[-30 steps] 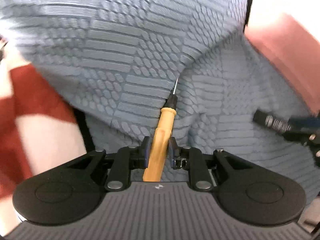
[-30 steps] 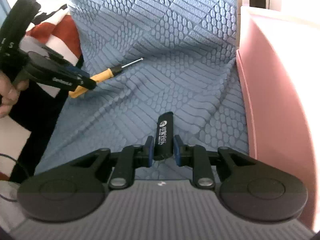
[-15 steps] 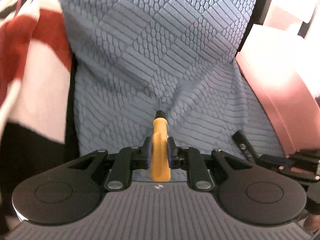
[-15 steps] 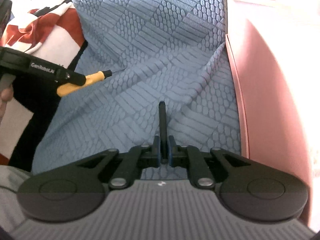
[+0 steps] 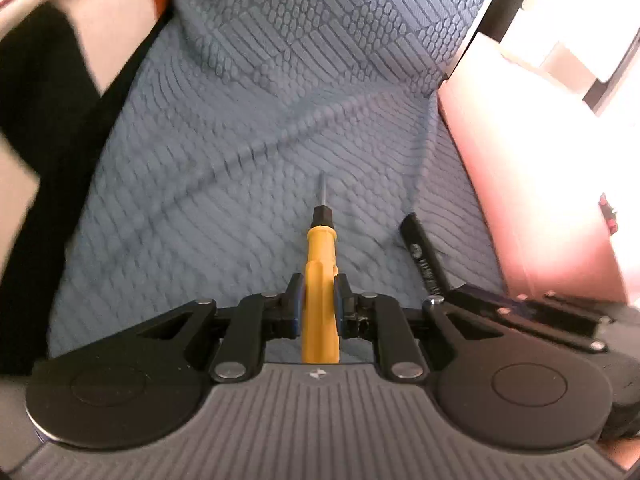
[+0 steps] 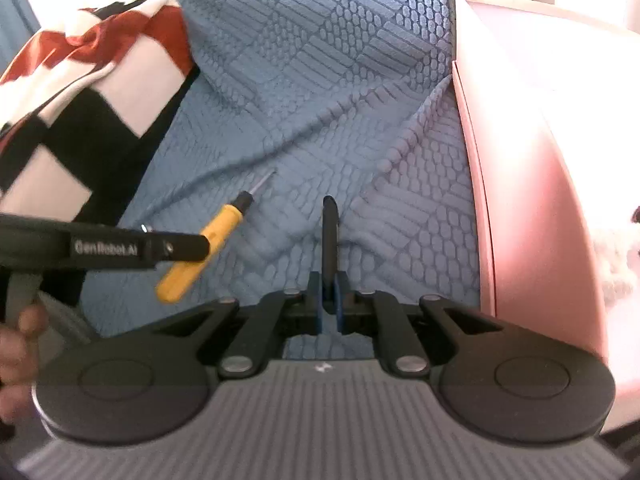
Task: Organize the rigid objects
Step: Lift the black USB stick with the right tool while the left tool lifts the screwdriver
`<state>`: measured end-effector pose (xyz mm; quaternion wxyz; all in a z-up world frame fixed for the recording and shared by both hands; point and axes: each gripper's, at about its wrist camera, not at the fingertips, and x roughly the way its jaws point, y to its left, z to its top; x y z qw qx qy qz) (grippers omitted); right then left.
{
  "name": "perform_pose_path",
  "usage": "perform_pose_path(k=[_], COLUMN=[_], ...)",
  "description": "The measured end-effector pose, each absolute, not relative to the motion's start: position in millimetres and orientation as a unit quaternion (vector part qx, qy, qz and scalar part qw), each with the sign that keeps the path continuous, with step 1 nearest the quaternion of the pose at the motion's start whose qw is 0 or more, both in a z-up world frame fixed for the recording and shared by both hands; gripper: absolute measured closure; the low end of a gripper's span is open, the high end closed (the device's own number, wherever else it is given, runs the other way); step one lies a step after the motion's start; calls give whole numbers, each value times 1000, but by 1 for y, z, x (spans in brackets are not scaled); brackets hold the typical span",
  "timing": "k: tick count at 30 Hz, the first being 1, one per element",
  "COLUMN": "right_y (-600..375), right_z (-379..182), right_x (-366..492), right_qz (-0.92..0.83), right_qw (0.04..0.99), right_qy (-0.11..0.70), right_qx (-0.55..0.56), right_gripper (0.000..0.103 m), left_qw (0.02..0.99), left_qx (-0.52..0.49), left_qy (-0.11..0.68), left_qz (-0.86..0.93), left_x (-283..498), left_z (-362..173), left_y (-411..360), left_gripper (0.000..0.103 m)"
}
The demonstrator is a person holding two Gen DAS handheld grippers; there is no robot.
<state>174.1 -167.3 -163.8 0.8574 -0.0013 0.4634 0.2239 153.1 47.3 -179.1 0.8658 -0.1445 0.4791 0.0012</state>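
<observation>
The left gripper (image 5: pixel 318 300) has its jaws clamped on a yellow-handled screwdriver (image 5: pixel 320 264), thin metal tip forward. The right gripper (image 6: pixel 328 300) pinches a slim black bar (image 6: pixel 330 236), edge-on. Both hang over blue fabric (image 6: pixel 320 80) embossed with scale and bar patterns, beside a smooth pink box (image 6: pixel 532 208)
</observation>
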Motion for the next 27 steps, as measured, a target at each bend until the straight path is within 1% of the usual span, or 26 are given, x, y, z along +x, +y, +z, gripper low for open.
perform_pose_path(k=[3, 5, 9, 15, 20, 22, 23, 24, 25, 27], right_y=[-170, -173, -176, -174, -161, -156, -153, -151, -149, -147], right_z=[-162, -162, -162, -156, -162, -166, -167, -169, -171, -172], right_x=[157, 145, 129, 132, 138, 141, 142, 144, 145, 147], right_qz=[226, 226, 232, 237, 260, 257, 255, 251, 249, 248], right_qw=[855, 852, 848, 860, 858, 858, 859, 860, 860, 860], right_qy=[466, 472, 476, 451, 443, 442, 442, 442, 441, 442], right_qx=[-7, -5, -3, -1, -25, -41, -48, -55, -59, -64], right_gripper=[94, 96, 96, 93, 92, 90, 87, 80, 77, 74], left_qw=[861, 860, 860, 865, 868, 868, 868, 869, 870, 872], left_qx=[-177, -170, -167, -188, -206, -209, -209, -210, -211, -215], left_qy=[477, 480, 482, 465, 452, 451, 450, 448, 446, 439], left_qz=[5, 6, 6, 10, 4, 0, 0, 0, -1, -5], left_x=[133, 124, 118, 120, 123, 124, 124, 124, 124, 123], left_z=[-184, -187, -193, -195, -196, -197, -198, -198, -198, -198], left_y=[39, 32, 25, 35, 43, 44, 45, 46, 46, 48], left_gripper=[85, 85, 85, 84, 83, 83, 83, 83, 83, 83])
